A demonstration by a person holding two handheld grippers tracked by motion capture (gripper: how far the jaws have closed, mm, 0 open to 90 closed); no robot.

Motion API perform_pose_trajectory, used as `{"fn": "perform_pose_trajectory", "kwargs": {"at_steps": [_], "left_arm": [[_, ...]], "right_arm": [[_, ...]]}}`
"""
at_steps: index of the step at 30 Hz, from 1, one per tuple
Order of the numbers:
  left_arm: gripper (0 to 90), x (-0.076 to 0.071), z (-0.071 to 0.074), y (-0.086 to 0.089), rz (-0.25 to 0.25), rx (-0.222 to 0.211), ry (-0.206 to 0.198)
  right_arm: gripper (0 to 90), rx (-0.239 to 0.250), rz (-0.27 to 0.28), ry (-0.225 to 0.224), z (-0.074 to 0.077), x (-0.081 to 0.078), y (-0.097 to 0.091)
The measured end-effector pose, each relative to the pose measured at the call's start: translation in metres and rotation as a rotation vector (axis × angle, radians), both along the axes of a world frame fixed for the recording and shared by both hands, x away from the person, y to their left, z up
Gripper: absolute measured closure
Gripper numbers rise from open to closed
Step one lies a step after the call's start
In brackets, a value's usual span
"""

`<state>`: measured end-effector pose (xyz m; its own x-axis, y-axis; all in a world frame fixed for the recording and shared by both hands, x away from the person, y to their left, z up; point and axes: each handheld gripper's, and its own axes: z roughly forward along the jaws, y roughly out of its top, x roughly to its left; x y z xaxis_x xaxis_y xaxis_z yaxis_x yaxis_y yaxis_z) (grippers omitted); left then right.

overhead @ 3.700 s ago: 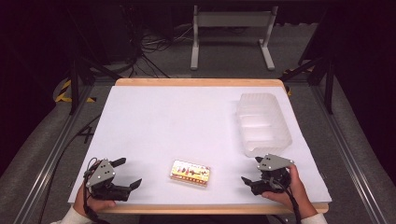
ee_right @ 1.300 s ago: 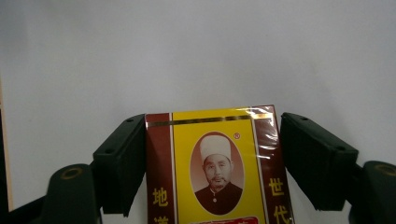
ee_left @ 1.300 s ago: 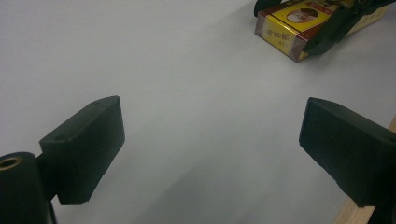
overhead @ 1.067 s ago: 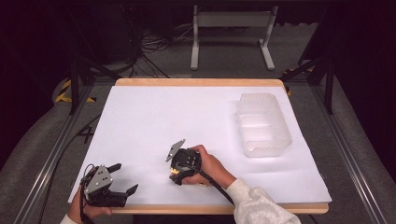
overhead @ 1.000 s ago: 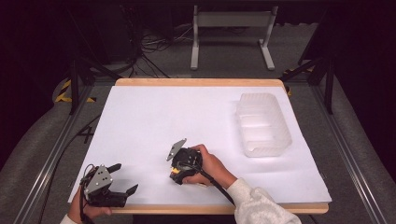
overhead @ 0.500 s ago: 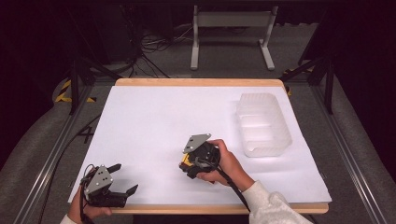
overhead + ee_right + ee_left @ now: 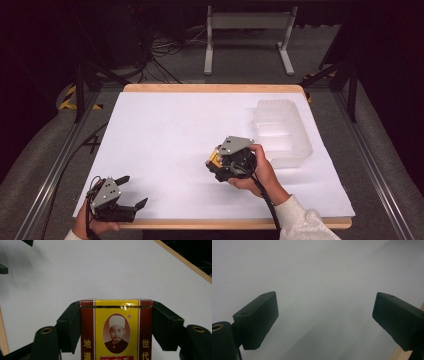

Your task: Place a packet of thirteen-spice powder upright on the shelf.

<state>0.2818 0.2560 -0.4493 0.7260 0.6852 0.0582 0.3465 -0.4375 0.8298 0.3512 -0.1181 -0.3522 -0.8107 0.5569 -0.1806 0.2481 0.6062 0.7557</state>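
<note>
High view: right gripper (image 7: pixel 216 161), jaws clamped on the red-and-yellow carton (image 7: pixel 216 158), has lifted it off the white table (image 7: pixel 165 130) and carried it closer to the clear plastic tray (image 7: pixel 282 131), its likely destination. Left gripper (image 7: pixel 131 192) rests open and empty, well apart from the tray.

Right gripper (image 7: pixel 216 162) over mid-bench, clamped on a yellow box (image 7: pixel 216 159), near a clear plastic tray (image 7: pixel 282 131). Left gripper (image 7: pixel 133 192) at the near-left corner of the white bench (image 7: pixel 165 130), jaws apart.
</note>
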Motion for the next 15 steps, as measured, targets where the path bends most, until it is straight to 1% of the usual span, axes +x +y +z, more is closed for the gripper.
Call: {"fn": "perform_pose_trajectory", "kwargs": {"at_steps": [2,4,6,11,15], "left_arm": [[7.2,0.0,0.0,0.0,0.0,0.0,0.001],[7.3,0.0,0.0,0.0,0.0,-0.002,0.002],[7.2,0.0,0.0,0.0,-0.001,-0.001,0.003],[7.3,0.0,0.0,0.001,-0.003,-0.006,-0.002],[7.3,0.0,0.0,0.002,-0.001,-0.006,0.0]], "right_arm": [[33.0,0.013,-0.016,-0.012,0.001,0.002,-0.002],[33.0,0.022,-0.028,-0.014,0.002,0.004,-0.004],[33.0,0.029,-0.046,-0.032,0.004,0.008,-0.007],[32.9,0.058,-0.112,-0.067,0.012,0.019,-0.016],[32.9,0.062,-0.171,-0.102,0.018,0.028,-0.026]]}}
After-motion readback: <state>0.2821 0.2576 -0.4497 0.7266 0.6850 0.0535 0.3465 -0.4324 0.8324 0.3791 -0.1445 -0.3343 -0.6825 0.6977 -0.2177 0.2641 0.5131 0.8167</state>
